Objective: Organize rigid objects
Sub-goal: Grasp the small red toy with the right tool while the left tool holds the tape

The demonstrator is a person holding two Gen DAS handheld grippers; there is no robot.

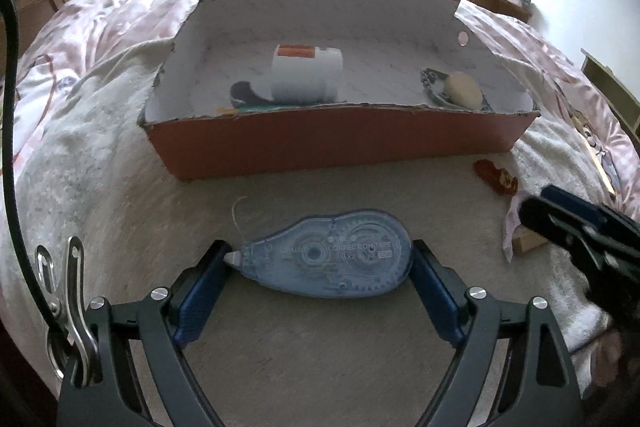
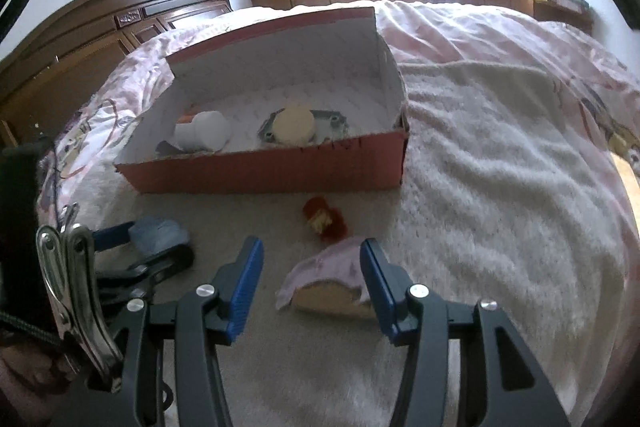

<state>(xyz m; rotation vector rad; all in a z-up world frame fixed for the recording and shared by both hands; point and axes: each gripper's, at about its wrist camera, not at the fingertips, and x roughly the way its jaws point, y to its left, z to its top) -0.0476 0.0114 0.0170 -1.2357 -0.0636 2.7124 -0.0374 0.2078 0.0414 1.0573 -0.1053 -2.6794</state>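
Blue padded fingers of the left gripper (image 1: 322,259) are clamping a translucent blue plastic correction-tape dispenser (image 1: 332,257); the right gripper (image 2: 312,267) is hanging open.

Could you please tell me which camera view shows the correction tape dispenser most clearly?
The left wrist view: the correction tape dispenser lies whole between the left tongs, its gears and lettering visible. The right wrist view shows only a blurred pale blue part beside the left tongs' fingers.
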